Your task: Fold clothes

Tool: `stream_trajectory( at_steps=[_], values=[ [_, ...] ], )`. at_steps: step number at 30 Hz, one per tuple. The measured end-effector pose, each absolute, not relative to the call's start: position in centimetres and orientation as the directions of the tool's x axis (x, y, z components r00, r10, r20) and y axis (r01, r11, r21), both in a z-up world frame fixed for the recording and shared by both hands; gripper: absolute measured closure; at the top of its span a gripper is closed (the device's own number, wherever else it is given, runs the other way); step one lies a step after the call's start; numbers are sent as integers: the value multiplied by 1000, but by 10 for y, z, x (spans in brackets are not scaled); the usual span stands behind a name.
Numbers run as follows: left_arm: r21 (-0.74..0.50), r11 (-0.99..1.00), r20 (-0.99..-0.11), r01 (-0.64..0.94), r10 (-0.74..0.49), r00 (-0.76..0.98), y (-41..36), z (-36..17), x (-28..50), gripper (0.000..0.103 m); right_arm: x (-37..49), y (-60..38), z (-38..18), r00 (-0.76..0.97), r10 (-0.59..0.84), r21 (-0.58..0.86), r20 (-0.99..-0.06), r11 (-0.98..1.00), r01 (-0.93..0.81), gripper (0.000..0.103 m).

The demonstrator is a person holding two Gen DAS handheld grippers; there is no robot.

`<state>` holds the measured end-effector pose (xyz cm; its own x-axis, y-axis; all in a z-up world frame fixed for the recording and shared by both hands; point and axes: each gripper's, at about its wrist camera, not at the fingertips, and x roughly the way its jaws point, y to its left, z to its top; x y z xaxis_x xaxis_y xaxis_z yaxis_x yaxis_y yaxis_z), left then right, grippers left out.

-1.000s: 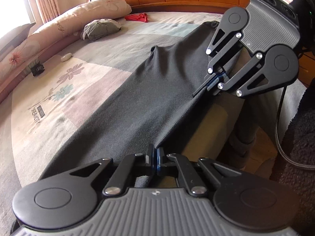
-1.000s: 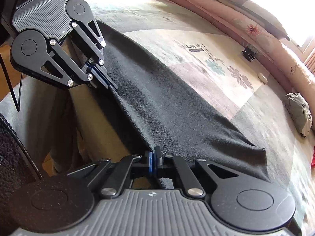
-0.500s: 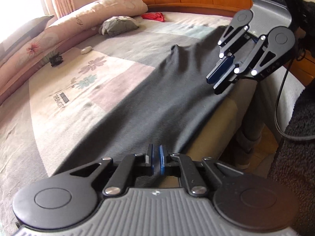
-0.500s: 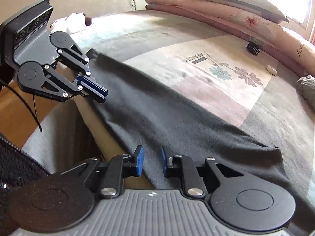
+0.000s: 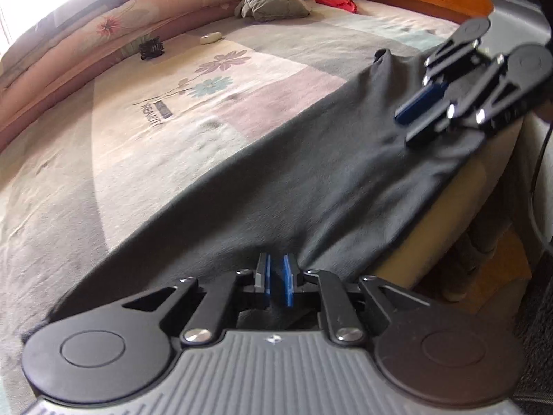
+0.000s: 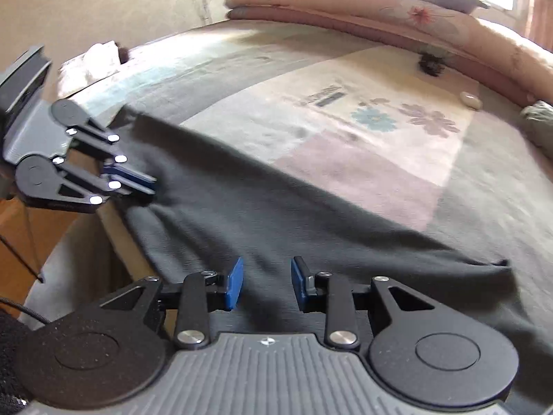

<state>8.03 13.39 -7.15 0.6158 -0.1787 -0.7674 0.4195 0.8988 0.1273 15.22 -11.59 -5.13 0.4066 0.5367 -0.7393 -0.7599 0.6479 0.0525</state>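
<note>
A dark grey soft-knit garment (image 5: pixel 311 173) lies spread in a long band along the near edge of a bed covered by a pastel patchwork blanket with printed flowers (image 5: pixel 155 110). One long edge of the garment hangs slightly over the side of the bed.

In the left wrist view, the left gripper (image 5: pixel 275 285) sits at 6 o'clock over the near end of the garment. Its blue-padded jaws stand a narrow gap apart, and no cloth can be seen caught between them, so it reads as released. Whether the pads touch the fabric below cannot be told. The right gripper (image 5: pixel 420 119) appears at 2 o'clock in this view, blurred, hovering above the far end of the garment with its jaws parted.

In the right wrist view, the right gripper (image 6: pixel 266 285) is at 6 o'clock with its jaws wide apart, holding nothing, with the garment (image 6: pixel 276 214) lying under them. The left gripper (image 6: pixel 138 183) shows at 9 o'clock in this view, by the other end of the garment.

Farther across the bed lie a crumpled olive-grey cloth bundle (image 5: pixel 273 5), a small red cloth item (image 5: pixel 337 1), a small black brush-like object (image 5: pixel 151 47) and a small white oval object (image 5: pixel 211 37), all well apart from the garment. A long rolled floral-print quilt (image 5: pixel 103 31) runs along the far edge of the bed.
</note>
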Motion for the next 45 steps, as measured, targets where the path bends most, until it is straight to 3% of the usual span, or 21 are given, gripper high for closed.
stream_trajectory(
  at_steps=[6,11,17,20,25,29,31,36,41,45],
  values=[
    [116,938,-742,326,-136,656,151,-68,96,92,215,-173,-58,543,389,71,-744,854,-515,68],
    [60,968,-743,245,-121,658,169,-76,108,90,243,-177,-83,572,327,41,-753,889,-455,68],
    [115,977,-745,181,-36,666,182,-75,101,90,254,-188,-77,612,261,-1,-747,920,-393,68],
    [129,978,-746,161,-11,665,187,-74,100,89,240,-205,-69,633,221,-16,-742,938,-346,64],
    [120,980,-748,157,-15,663,182,-61,103,91,213,-231,-72,640,195,-26,-743,947,-320,48],
    [25,976,-712,217,-135,689,161,-32,110,90,202,-244,-75,649,165,-37,-743,958,-285,47],
    [-45,963,-693,266,-222,686,143,-18,119,88,197,-248,-71,671,173,-27,-721,961,-277,42],
    [-145,883,-658,446,-423,623,69,-7,153,87,190,-257,-78,686,124,-84,-717,961,-262,41],
    [-194,800,-677,568,-528,512,-10,-32,188,86,176,-278,-83,686,136,-51,-715,968,-245,37],
    [-264,781,-710,566,-554,434,-48,-65,215,86,167,-295,-89,685,161,-18,-710,969,-245,31]
  ],
)
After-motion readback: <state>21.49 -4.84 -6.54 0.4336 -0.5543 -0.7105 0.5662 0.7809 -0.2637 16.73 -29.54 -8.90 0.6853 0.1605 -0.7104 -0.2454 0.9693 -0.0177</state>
